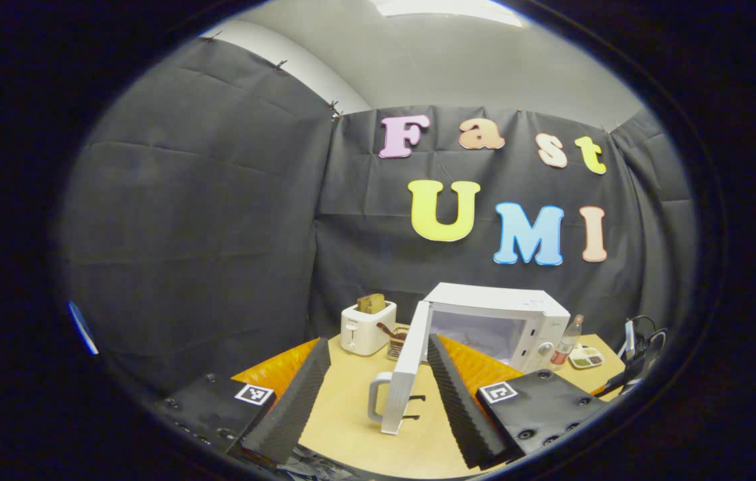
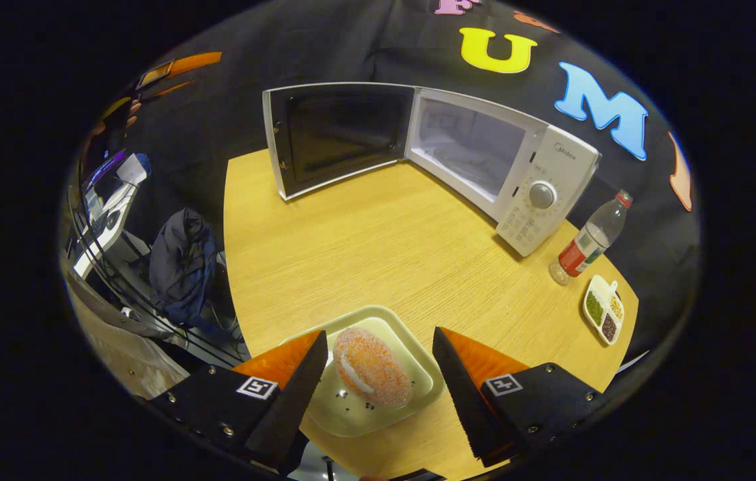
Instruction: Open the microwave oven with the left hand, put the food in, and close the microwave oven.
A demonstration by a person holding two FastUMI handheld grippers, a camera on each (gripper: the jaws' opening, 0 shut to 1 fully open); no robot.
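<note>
White plastic makes the body of the microwave oven (image 2: 518, 167), which stands in the upper middle of the right gripper view on a light wooden table (image 2: 378, 254). Its door (image 2: 334, 137) is swung fully open toward the upper left of the frame, and the cavity behind it is pale and lit. In the lower middle of the same view, the right gripper (image 2: 378, 367) has its fingers spread wide, one on each side of a sugared orange pastry (image 2: 371, 366) that lies on a pale green tray (image 2: 351, 414). The fingers do not touch the pastry. At the right edge a plastic bottle (image 2: 588, 240) with a red label stands beside the oven, and a small divided dish (image 2: 603, 308) lies below it.

In the left gripper view, the left gripper (image 1: 378, 374) is also spread open, in the lower middle of the frame. The door is seen edge-on between its fingers, with its handle (image 1: 378, 399) facing left; no finger presses on it. A white toaster (image 1: 367, 326) stands at the centre left, behind the door.
</note>
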